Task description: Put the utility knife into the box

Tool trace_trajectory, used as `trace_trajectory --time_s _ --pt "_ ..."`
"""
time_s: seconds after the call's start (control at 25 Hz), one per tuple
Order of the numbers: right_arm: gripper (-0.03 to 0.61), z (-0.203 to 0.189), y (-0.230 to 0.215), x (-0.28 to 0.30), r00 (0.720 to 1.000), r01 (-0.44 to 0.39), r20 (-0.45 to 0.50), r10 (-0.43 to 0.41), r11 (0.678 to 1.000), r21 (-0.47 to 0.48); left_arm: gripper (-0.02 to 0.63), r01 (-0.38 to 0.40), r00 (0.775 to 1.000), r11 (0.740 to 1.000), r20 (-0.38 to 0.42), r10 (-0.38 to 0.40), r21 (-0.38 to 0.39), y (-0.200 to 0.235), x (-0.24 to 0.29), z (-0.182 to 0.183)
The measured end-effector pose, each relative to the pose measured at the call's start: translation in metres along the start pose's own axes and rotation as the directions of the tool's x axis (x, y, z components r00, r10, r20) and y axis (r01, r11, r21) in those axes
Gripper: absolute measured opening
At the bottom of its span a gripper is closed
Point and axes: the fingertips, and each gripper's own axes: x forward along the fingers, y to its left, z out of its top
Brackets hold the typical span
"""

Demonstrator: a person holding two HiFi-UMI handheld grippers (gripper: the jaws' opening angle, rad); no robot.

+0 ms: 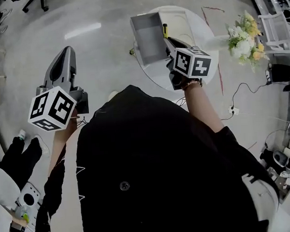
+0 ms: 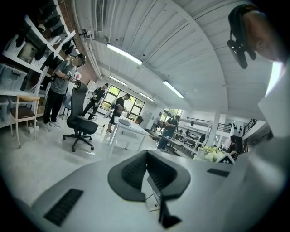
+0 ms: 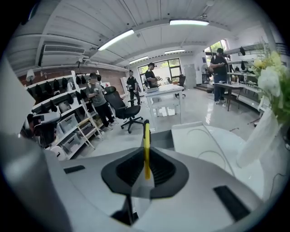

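My right gripper (image 1: 170, 44) is shut on a yellow utility knife (image 1: 165, 31) and holds it over the round white table (image 1: 201, 32), by the right wall of the open grey box (image 1: 148, 36). In the right gripper view the knife (image 3: 146, 142) stands upright between the jaws, with the box (image 3: 161, 138) just beyond its tip. My left gripper (image 1: 65, 54) hangs over the bare floor at the left, well away from the table. In the left gripper view its jaws (image 2: 147, 158) are shut with nothing between them.
A bunch of white and yellow flowers (image 1: 244, 40) stands at the table's right edge, close to my right gripper's side (image 3: 271, 74). Cables and a socket (image 1: 234, 111) lie on the floor to the right. Office chairs, desks, shelves and several people fill the room beyond.
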Motion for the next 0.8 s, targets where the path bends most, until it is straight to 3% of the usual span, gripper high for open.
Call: trace_trajectory --time_s 0.36,0.8 --pt "0.041 -0.045 -0.006 0.04 0.99 0.056 -0.132 -0.045 0.995 0.081 0.011 -0.006 1.0 1.0 -0.021 0.006 -0.016 0.022 0.004 -0.004" --pt "0.041 -0.066 -0.023 0.08 0.96 0.099 -0.271 -0.07 0.99 0.097 0.011 -0.063 0.997 0.996 -0.037 0.061 -0.067 0.05 0.024 0.0"
